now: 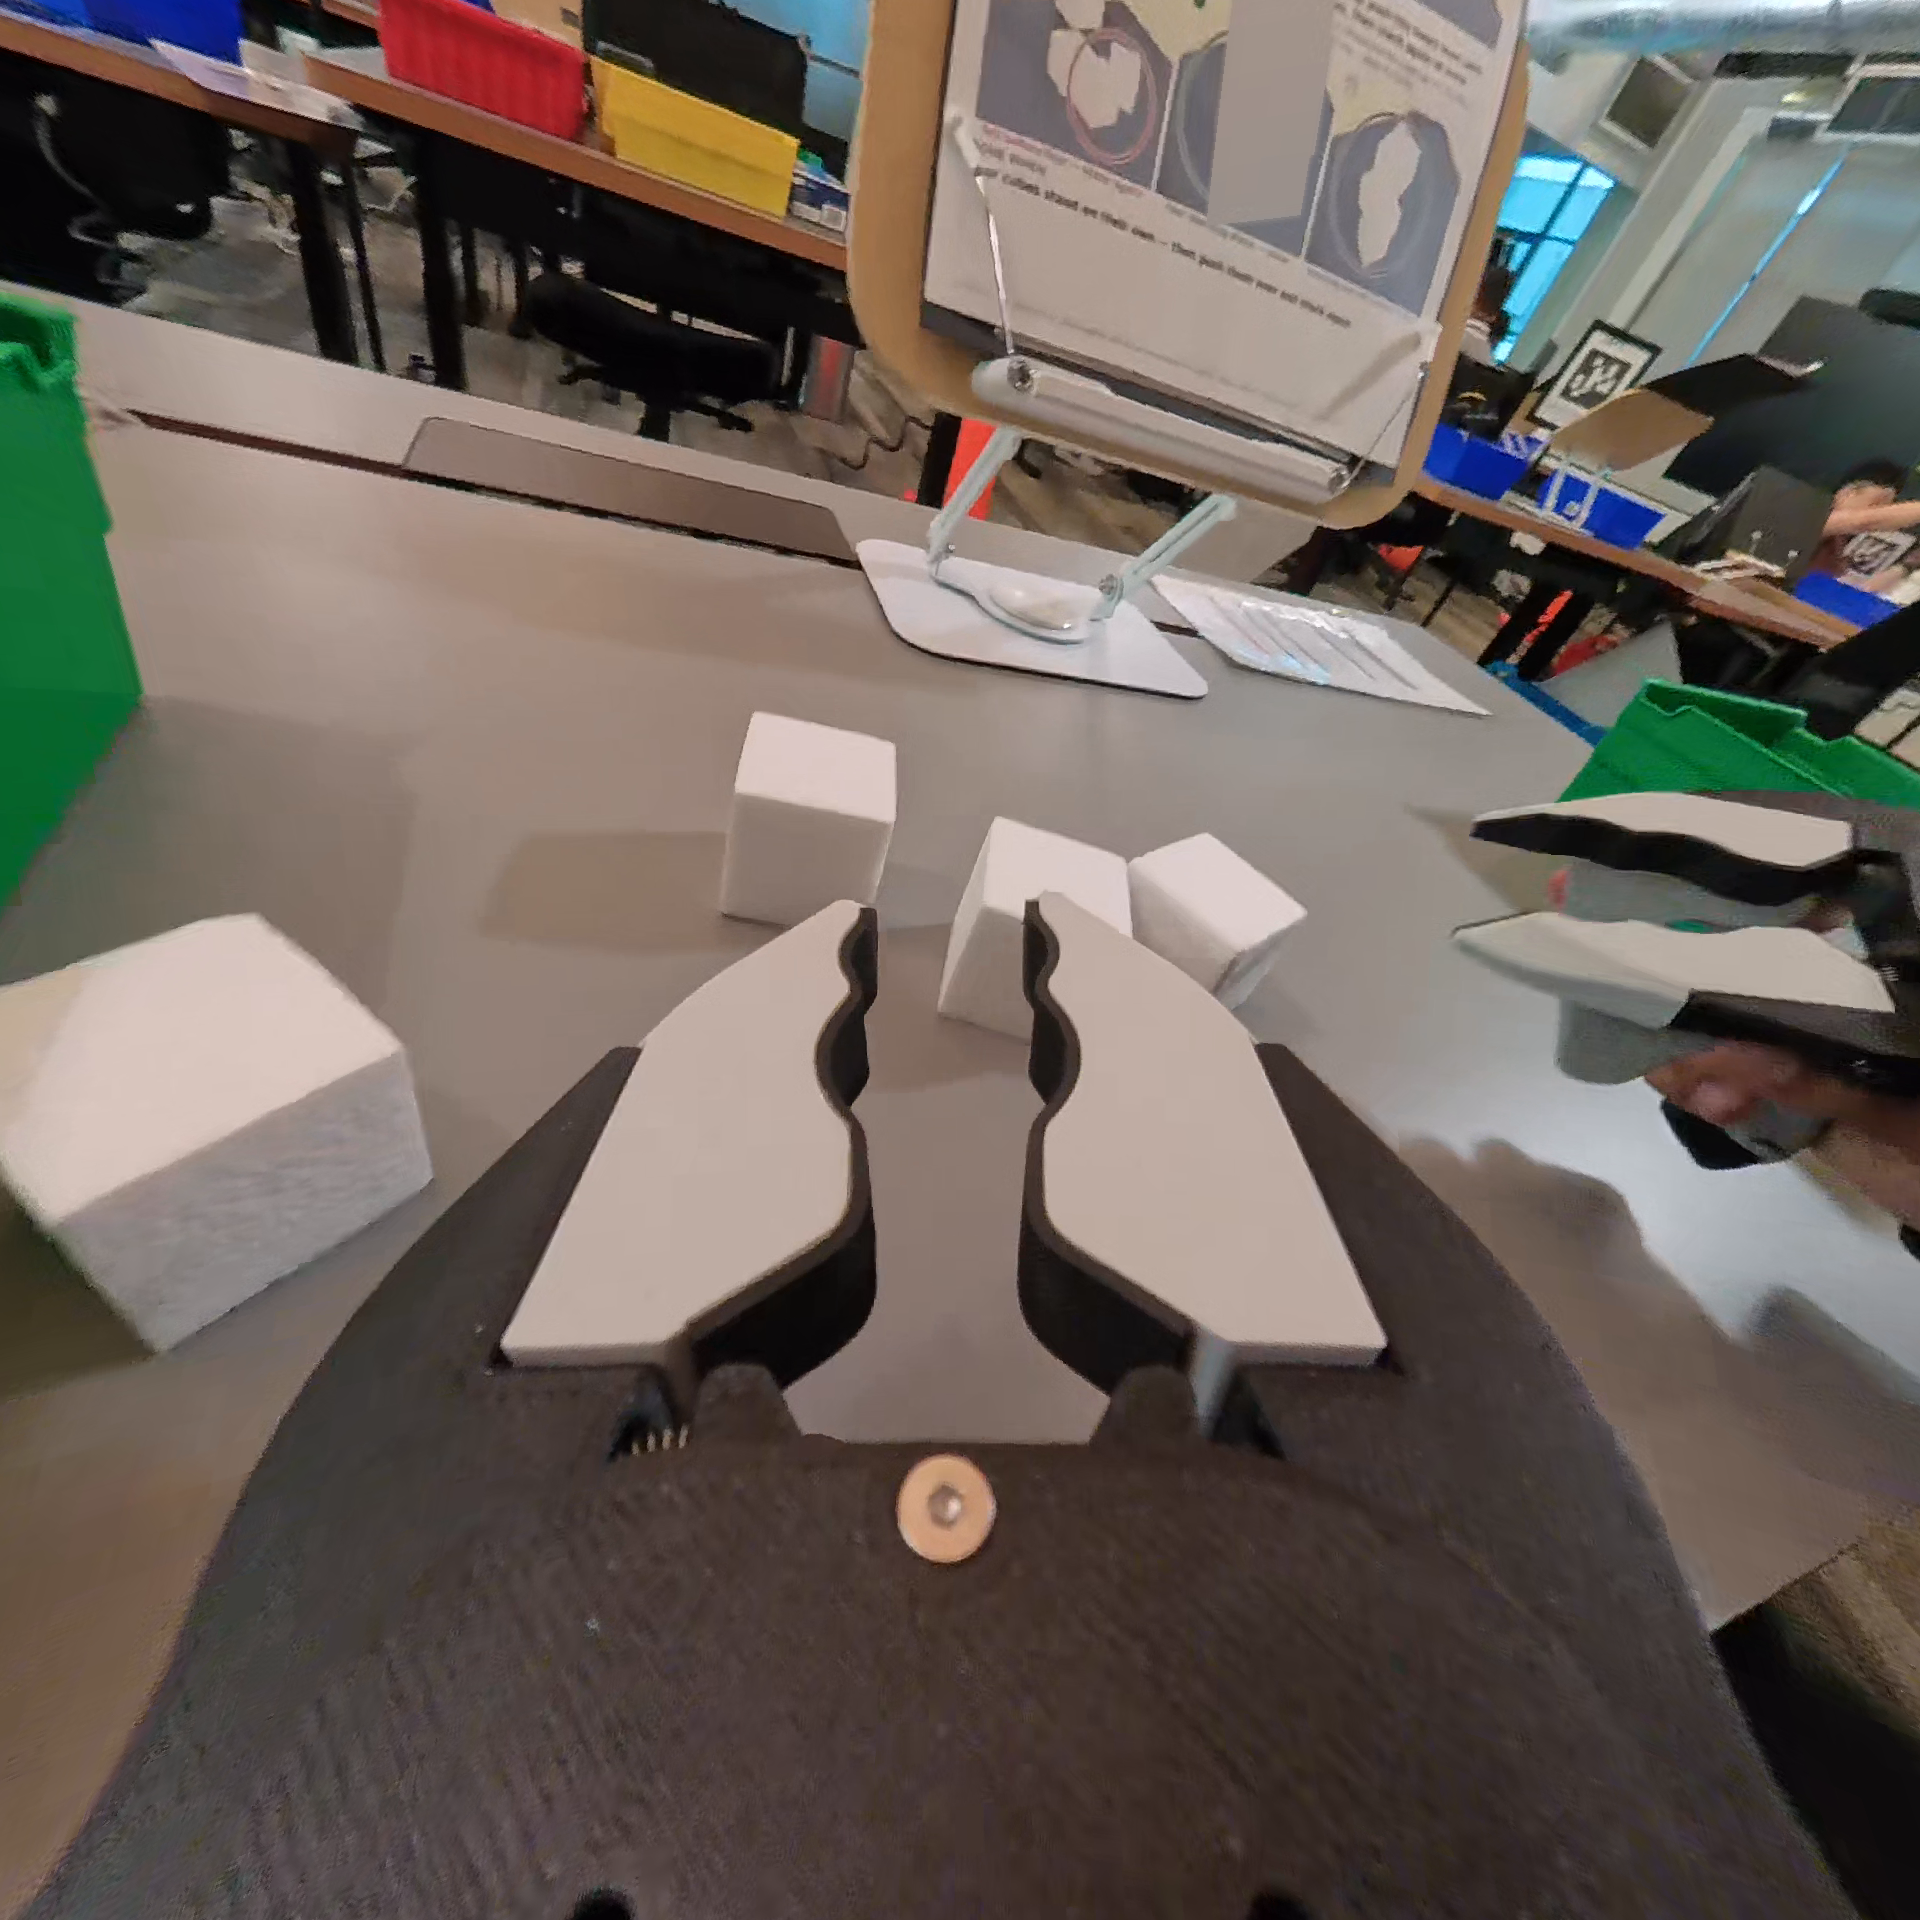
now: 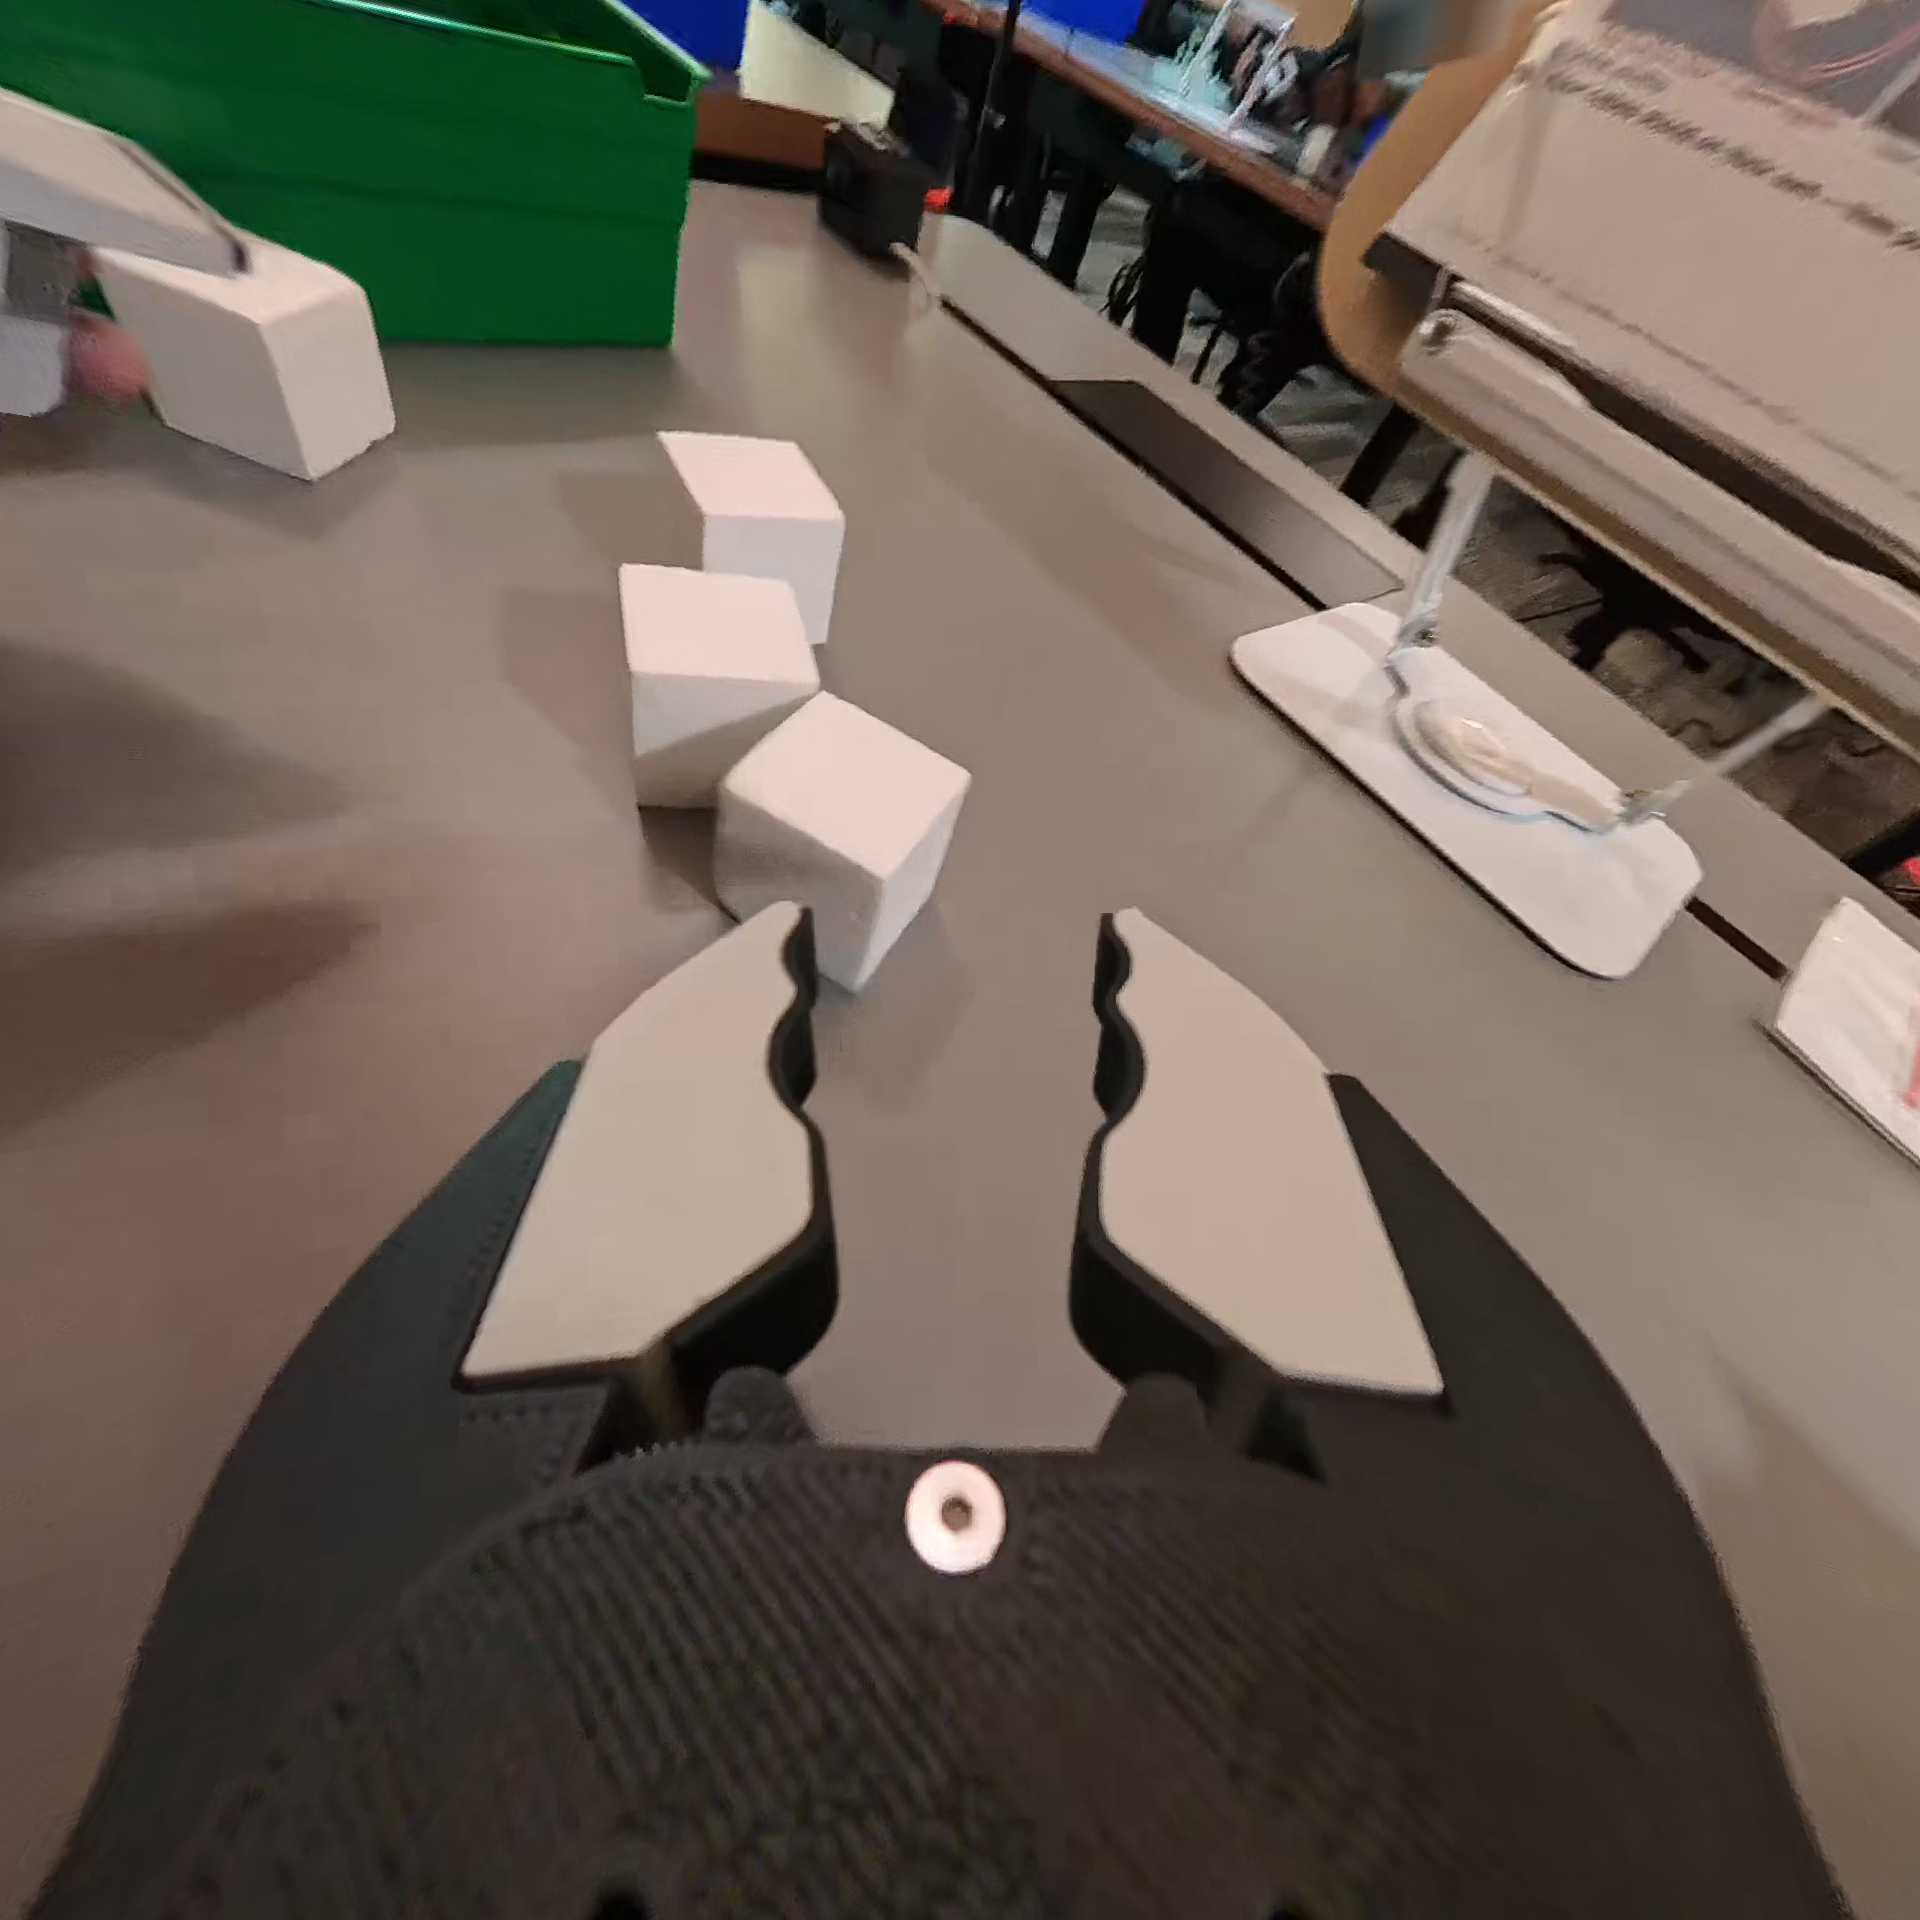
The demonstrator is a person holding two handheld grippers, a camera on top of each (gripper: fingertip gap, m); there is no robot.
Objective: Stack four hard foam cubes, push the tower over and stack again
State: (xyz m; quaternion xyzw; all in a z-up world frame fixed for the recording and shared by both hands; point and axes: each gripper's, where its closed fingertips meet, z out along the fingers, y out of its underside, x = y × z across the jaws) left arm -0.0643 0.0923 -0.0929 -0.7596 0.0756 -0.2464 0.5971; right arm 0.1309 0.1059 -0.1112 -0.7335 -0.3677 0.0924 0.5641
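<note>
Several white foam cubes lie on the grey table (image 1: 520,644). My left gripper (image 1: 951,914) is open and empty; a middle cube (image 1: 997,914) sits just beyond its fingertips, partly hidden by the right finger. Another cube (image 1: 810,821) stands farther back and a tilted cube (image 1: 1216,914) lies to the right. A larger cube (image 1: 197,1122) lies to the left. My right gripper (image 2: 954,920) is open and empty, its left fingertip beside the tilted cube (image 2: 842,831). It also shows in the left wrist view (image 1: 1465,885).
A green bin (image 1: 52,623) stands at the left and another (image 1: 1714,748) at the right. A document stand (image 1: 1039,623) with a clipboard rises behind the cubes, with a plastic sleeve (image 1: 1320,644) beside it. Other desks and coloured bins are farther back. The middle cube (image 1: 997,914) lies around 9 cm away from my left fingertips.
</note>
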